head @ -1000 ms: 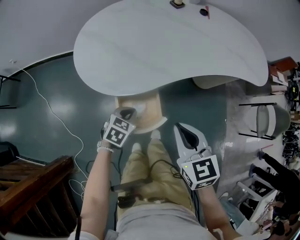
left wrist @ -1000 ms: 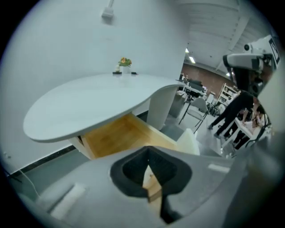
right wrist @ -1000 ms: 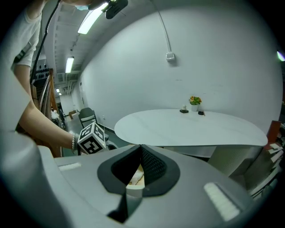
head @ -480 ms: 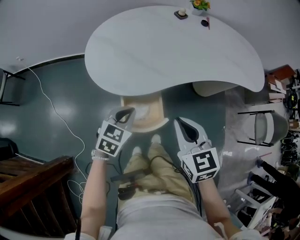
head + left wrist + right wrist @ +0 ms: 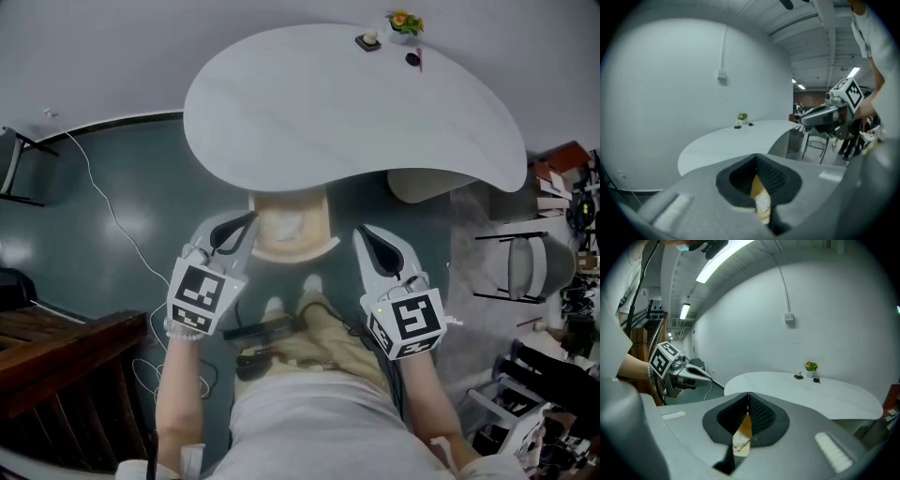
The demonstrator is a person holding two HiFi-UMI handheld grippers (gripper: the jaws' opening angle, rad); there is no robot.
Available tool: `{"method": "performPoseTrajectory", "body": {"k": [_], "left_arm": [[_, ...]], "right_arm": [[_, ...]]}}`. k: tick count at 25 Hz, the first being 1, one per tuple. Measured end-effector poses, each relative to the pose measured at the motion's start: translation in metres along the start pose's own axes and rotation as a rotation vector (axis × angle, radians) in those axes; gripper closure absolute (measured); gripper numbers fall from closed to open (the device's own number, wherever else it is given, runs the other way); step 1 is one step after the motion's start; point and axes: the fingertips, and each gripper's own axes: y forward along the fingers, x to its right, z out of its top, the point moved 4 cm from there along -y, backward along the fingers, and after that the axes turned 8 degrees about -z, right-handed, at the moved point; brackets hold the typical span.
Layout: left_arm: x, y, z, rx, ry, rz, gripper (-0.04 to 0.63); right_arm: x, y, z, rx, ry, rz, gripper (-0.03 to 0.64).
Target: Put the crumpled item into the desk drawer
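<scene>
The closed jaws fill each gripper's own view, leaving me only a thin sliver of tan and white between them, and the table (image 5: 356,112) overhangs the back of the open desk drawer (image 5: 272,251). My left gripper (image 5: 242,223) and right gripper (image 5: 366,234) are both clenched empty. The crumpled item (image 5: 284,225) lies inside the drawer, a small pale wrinkled wad, too blurred to tell its material.

**Three cameras around one white table**

The head camera looks steeply down from over the person onto the white table (image 5: 347,103), the left gripper (image 5: 242,225) and the right gripper (image 5: 370,239). Each gripper camera sits close behind its own jaws, facing nearly level toward the wall (image 5: 670,84). Both share the tabletop and its flowerpot (image 5: 811,366), and each sees the other gripper at one side.
</scene>
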Motion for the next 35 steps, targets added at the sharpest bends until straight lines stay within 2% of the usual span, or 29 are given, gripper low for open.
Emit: {"method": "performPoseTrajectory", "body": {"k": [8, 12, 22, 35], "left_arm": [[-0.005, -0.040, 0.022, 0.056, 0.013, 0.111, 0.598], [-0.004, -0.050, 0.027, 0.087, 0.008, 0.138, 0.598], [0.017, -0.073, 0.030, 0.105, -0.010, 0.148, 0.598], [0.026, -0.069, 0.017, 0.097, -0.073, 0.128, 0.598]], "right_arm": [[0.004, -0.004, 0.017, 0.046, -0.003, 0.005, 0.612], [0.006, -0.004, 0.021, 0.059, -0.016, 0.005, 0.612], [-0.001, -0.020, 0.027, 0.080, -0.034, 0.006, 0.612], [0.002, -0.018, 0.024, 0.064, -0.043, 0.006, 0.612]]}}
